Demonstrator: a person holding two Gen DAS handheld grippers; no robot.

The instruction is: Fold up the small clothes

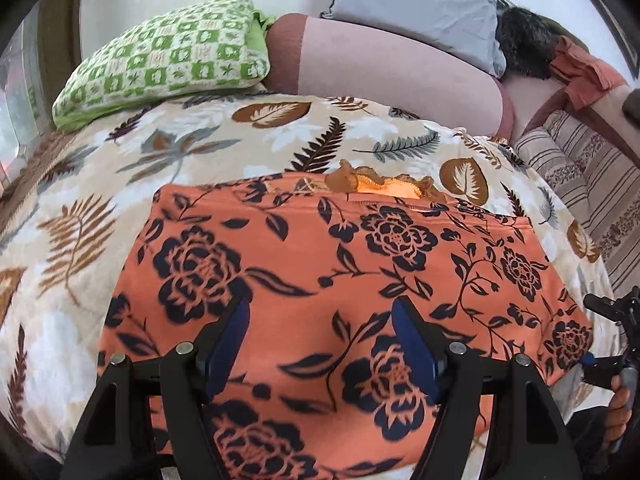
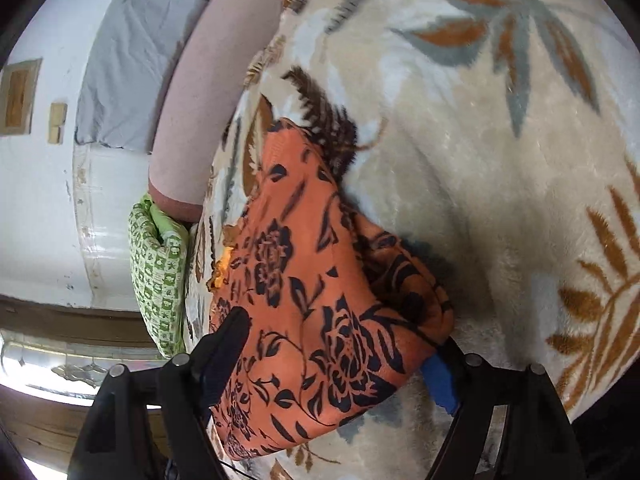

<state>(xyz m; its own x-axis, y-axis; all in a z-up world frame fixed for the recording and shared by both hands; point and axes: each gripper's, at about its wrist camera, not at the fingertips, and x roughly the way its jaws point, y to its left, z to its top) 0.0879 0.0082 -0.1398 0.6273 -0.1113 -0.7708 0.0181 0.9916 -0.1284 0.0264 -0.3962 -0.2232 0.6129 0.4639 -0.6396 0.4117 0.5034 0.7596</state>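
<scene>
An orange garment with dark navy flowers (image 1: 340,280) lies spread on a cream leaf-print blanket (image 1: 120,184). Its frilled neckline (image 1: 384,184) faces the far side. My left gripper (image 1: 320,328) hovers over the garment's near middle, jaws wide open and empty. My right gripper (image 2: 344,344) is rolled sideways at the garment's right edge (image 2: 320,280), jaws open, with the cloth's edge lying between the fingers. The right gripper also shows at the right edge of the left wrist view (image 1: 612,340), at the garment's right corner.
A green checked pillow (image 1: 168,60), a pink bolster (image 1: 392,68) and a grey pillow (image 1: 412,4) lie at the far side by the white wall. A striped cushion (image 1: 588,188) and rust cloth (image 1: 588,76) sit to the right.
</scene>
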